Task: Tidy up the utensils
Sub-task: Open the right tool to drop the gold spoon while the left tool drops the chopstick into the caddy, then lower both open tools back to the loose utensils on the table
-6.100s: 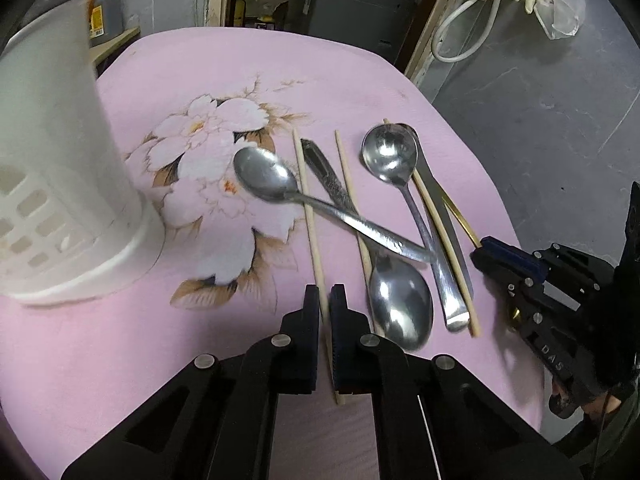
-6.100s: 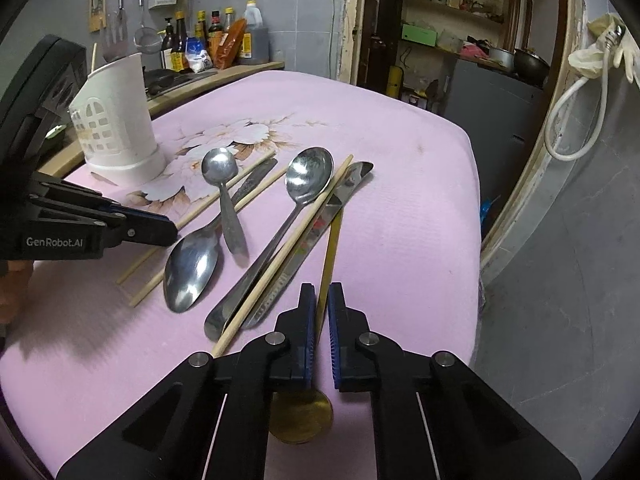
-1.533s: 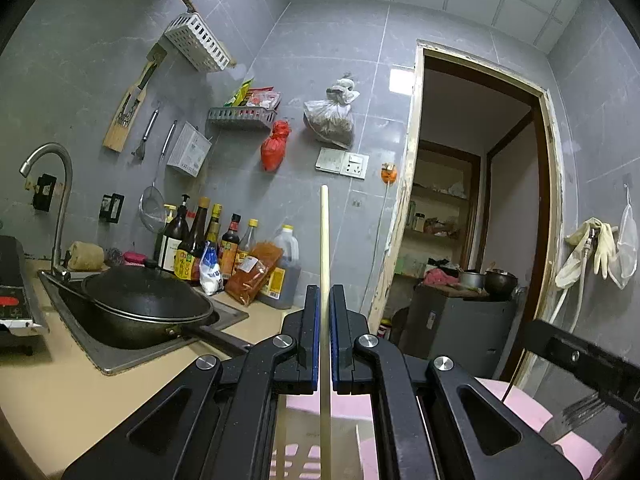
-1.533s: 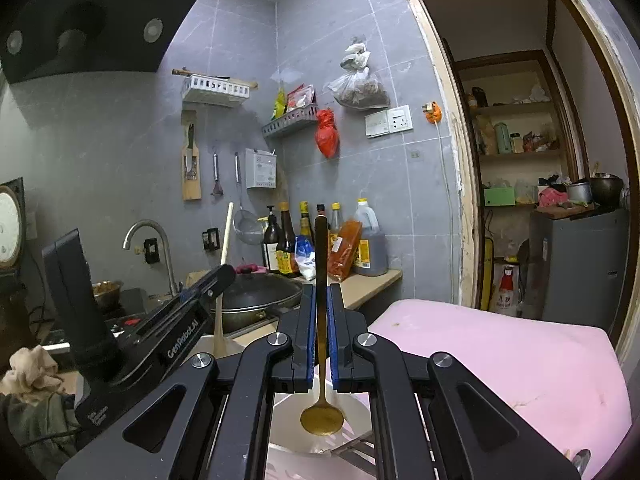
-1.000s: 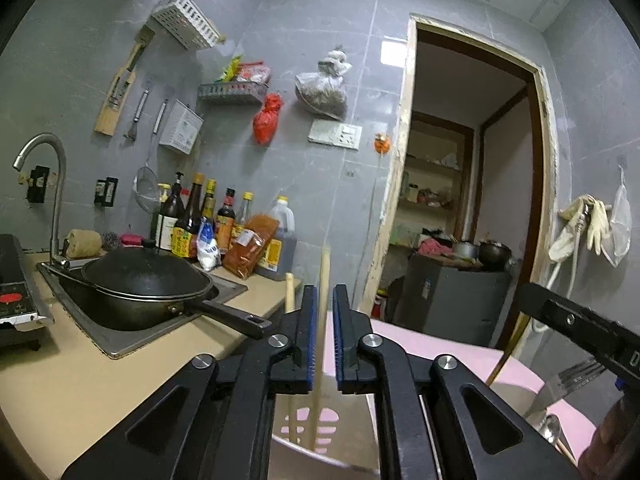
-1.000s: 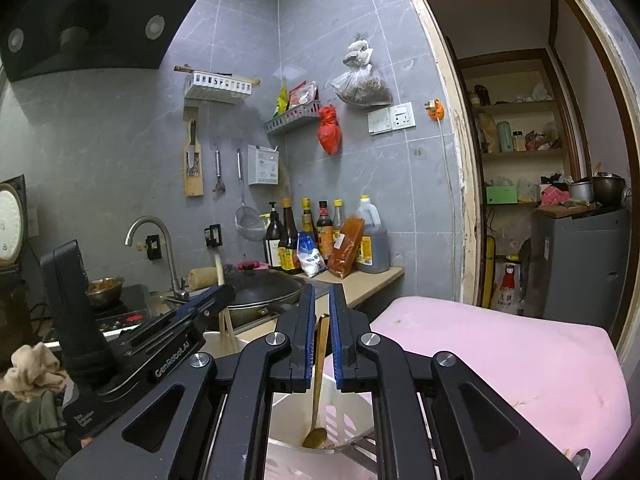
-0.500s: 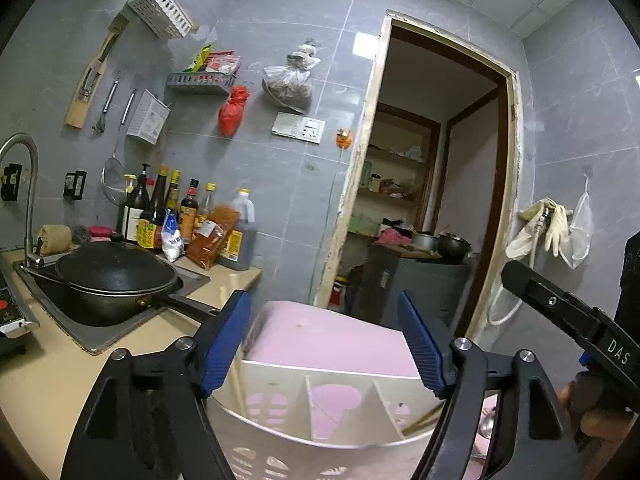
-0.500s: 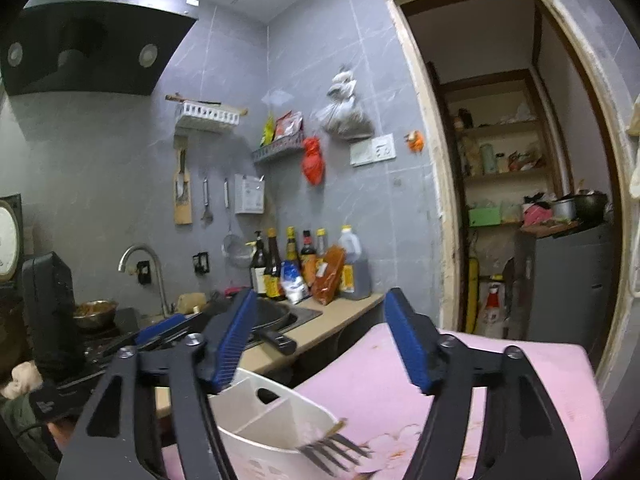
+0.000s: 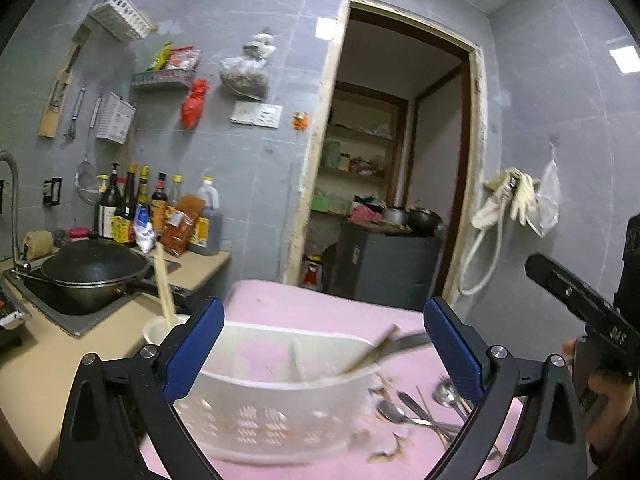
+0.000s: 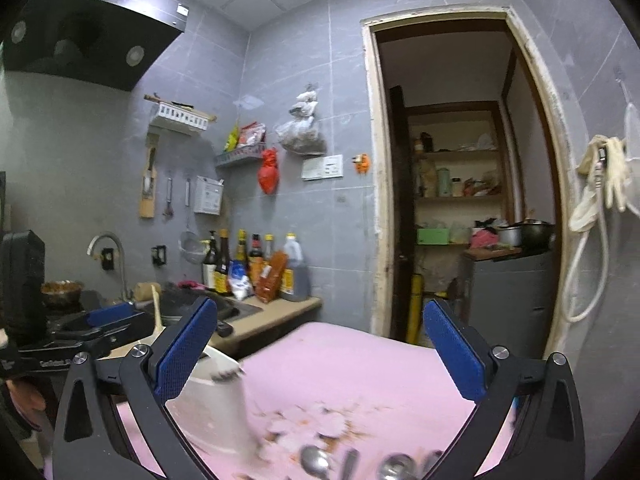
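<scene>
Grey-tiled kitchen, pink floral table (image 9: 320,308), counter with wok (image 9: 94,270) to its left.

Left gripper (image 9: 326,342): jaws spread wide, holding nothing, hovering over the white caddy (image 9: 276,404). Right gripper (image 10: 320,354): also spread, empty, above the table beside the caddy.

Caddy sits at the table's left edge. Inside: chopstick (image 9: 164,288) upright in the far-left compartment, gold spoon handle (image 9: 370,354) and a fork leaning out on the right.

Left to do: spoons (image 9: 404,414), a knife and chopsticks lying on the table to the caddy's right. Roughly a third done, I'd judge.

Readable text: "DAS" partly legible on the right gripper's body; the rest is too blurred.
</scene>
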`<state>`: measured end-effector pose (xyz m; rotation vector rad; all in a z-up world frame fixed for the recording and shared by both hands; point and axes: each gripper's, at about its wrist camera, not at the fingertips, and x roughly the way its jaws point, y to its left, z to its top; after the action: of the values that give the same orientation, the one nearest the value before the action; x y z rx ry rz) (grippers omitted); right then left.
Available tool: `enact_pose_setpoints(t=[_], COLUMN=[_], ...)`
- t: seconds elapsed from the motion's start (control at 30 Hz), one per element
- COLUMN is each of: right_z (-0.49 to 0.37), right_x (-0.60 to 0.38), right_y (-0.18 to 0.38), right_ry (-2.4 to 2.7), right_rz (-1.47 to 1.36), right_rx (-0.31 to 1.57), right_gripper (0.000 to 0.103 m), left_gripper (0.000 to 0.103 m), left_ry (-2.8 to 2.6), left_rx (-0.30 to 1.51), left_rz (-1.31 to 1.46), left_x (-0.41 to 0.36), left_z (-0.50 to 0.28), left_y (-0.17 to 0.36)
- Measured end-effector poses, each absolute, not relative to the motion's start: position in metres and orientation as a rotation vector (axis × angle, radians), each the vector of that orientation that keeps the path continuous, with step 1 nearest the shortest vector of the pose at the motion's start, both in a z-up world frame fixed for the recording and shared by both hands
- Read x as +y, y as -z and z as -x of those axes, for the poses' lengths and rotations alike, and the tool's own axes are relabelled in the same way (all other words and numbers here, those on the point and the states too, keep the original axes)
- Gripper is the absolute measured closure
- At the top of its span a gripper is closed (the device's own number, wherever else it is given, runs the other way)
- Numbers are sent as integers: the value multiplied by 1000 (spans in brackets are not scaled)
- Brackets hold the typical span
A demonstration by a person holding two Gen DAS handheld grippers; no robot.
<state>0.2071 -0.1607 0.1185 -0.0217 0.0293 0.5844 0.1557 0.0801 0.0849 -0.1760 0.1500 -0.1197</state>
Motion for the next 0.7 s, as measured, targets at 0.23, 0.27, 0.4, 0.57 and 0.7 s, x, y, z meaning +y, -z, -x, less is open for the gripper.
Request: enact_pose_setpoints(t=[0.23, 0.27, 0.4, 0.57, 0.7], right_z=[-196, -196, -200, -210, -222], right_x=[-201, -207, -224, -237, -241], right_y=[-106, -102, -86, -66, -53], right_ry=[-506, -494, -456, -425, -403], right_rz=[65, 71, 92, 101, 113], right_rx=[70, 86, 149, 248, 353], right_gripper=[0, 0, 0, 0, 0], left_gripper=[5, 5, 5, 5, 5], left_ry=[204, 210, 218, 190, 194], left_rx=[238, 262, 329, 390, 463], left_rz=[159, 156, 162, 168, 154], left_x=[42, 36, 19, -1, -13], left_z=[-146, -146, -146, -146, -155], left_y=[-67, -65, -54, -46, -39])
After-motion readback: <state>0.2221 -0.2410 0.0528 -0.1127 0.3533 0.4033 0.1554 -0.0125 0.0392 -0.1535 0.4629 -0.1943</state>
